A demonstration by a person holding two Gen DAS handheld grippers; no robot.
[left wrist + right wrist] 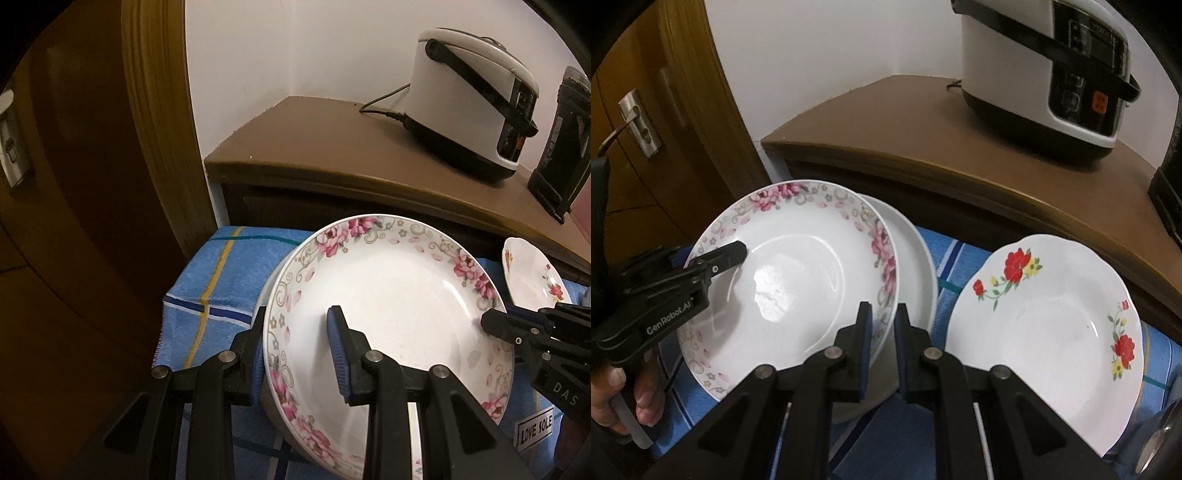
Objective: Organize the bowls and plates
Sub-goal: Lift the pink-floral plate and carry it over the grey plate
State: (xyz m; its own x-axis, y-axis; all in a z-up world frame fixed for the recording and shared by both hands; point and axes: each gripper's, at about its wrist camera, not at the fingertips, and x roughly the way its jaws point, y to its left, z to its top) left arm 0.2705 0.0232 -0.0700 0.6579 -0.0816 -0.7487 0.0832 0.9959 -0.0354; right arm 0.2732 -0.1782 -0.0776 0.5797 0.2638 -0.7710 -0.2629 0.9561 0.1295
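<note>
A pink-flowered plate rests tilted on a plain white plate on a blue towel. My left gripper is shut on the pink plate's near-left rim, one finger inside and one under it. My right gripper straddles that plate's opposite rim with its jaws a little apart, and contact is unclear. A red-flowered plate lies to the right on the towel.
The blue striped towel covers the low surface. Behind it stands a brown cabinet with a white rice cooker and a dark appliance. A wooden door is at the left.
</note>
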